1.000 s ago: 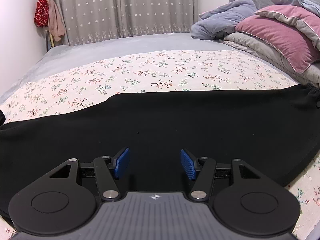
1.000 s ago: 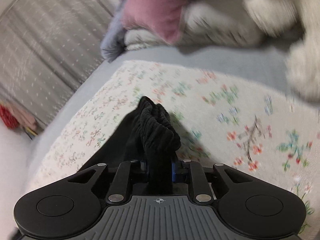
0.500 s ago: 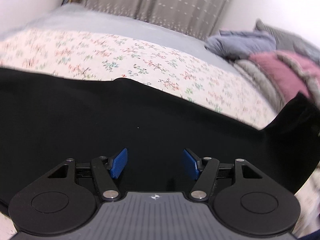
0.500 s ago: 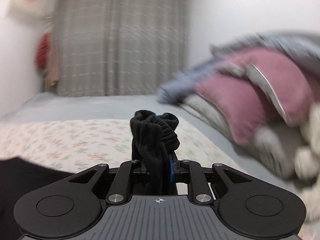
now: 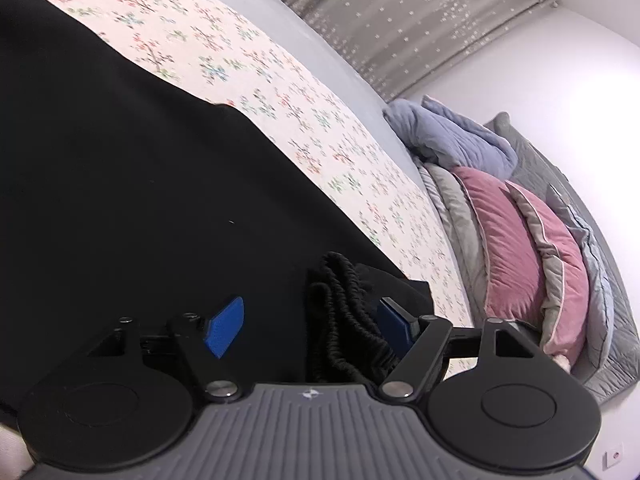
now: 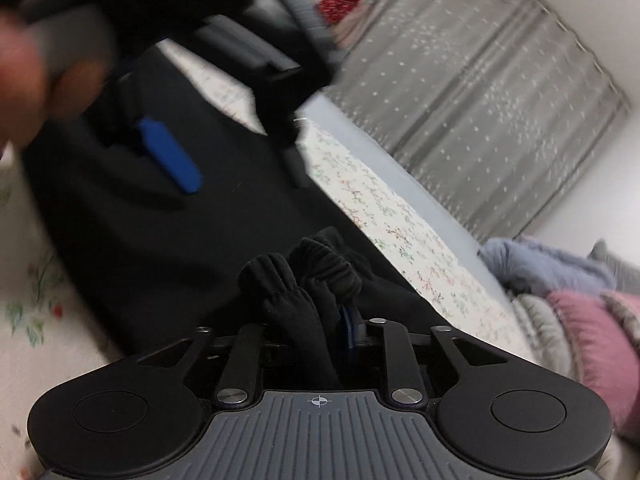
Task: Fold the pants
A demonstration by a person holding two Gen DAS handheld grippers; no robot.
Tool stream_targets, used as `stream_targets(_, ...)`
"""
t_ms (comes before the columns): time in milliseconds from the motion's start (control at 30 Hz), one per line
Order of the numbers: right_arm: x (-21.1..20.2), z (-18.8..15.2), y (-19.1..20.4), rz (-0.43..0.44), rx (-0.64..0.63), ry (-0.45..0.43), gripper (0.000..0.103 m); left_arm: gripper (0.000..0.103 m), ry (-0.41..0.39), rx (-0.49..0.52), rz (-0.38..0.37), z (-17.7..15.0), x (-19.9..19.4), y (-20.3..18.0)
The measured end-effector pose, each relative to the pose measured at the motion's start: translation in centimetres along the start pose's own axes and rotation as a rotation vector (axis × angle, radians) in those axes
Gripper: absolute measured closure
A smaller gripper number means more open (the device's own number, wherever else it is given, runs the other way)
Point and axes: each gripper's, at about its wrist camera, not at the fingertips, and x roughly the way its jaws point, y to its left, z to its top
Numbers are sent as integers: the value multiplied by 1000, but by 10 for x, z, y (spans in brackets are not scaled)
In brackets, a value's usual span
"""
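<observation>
Black pants point(image 5: 120, 160) lie spread across the floral bedspread point(image 5: 248, 64). Their gathered elastic waistband point(image 6: 316, 268) stands bunched between the jaws of my right gripper point(image 6: 316, 332). Those jaws are opening but the cloth still fills the gap. In the left wrist view the same waistband point(image 5: 344, 320) sits inside my left gripper point(image 5: 308, 324), close to its right pad point(image 5: 394, 322). The left jaws are opening wide and neither pad presses the cloth. The right wrist view shows the left gripper's blue pad point(image 6: 168, 156), blurred, over the black cloth point(image 6: 160, 260), with a hand point(image 6: 24, 80) behind it.
Pink point(image 5: 516, 248) and grey-blue point(image 5: 456, 140) pillows are piled at the head of the bed on the right. A grey dotted curtain point(image 5: 400, 12) hangs behind the bed. Bare floral bedspread point(image 6: 384, 216) lies beyond the pants.
My right gripper has swept across the bed with the waistband, over the spread pants to the left gripper. Both views have rolled. The left jaws have widened around the waistband.
</observation>
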Motion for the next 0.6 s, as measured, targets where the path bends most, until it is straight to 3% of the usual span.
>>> stream_targets(100,-4,-2,-9,11,19,12,58,9,13,12,-14,-1,6,-6)
stream_targets(167,-10,-6,-18,37,19,11,28,8,28,12,-28,-4,10,-8)
stream_targets(267,-12,-13,-25,52,-8,22,26,7,60,13,-44,-7,17,-11)
stream_targets(333,-7,-18,-30,78,12,35,31,6,87,11,-51,-10,23,-14)
stream_targets(400,-2,-21,-35,132,61,45,57,6,115,2,-53,-14,30,-17)
stream_targets(433,-2,-21,-35,149,75,48,86,6,129,-7,-57,-15,33,-17)
stream_targets(600,-5,-19,-25,92,6,-14,92,0,158,-29,-60,-21,41,-21)
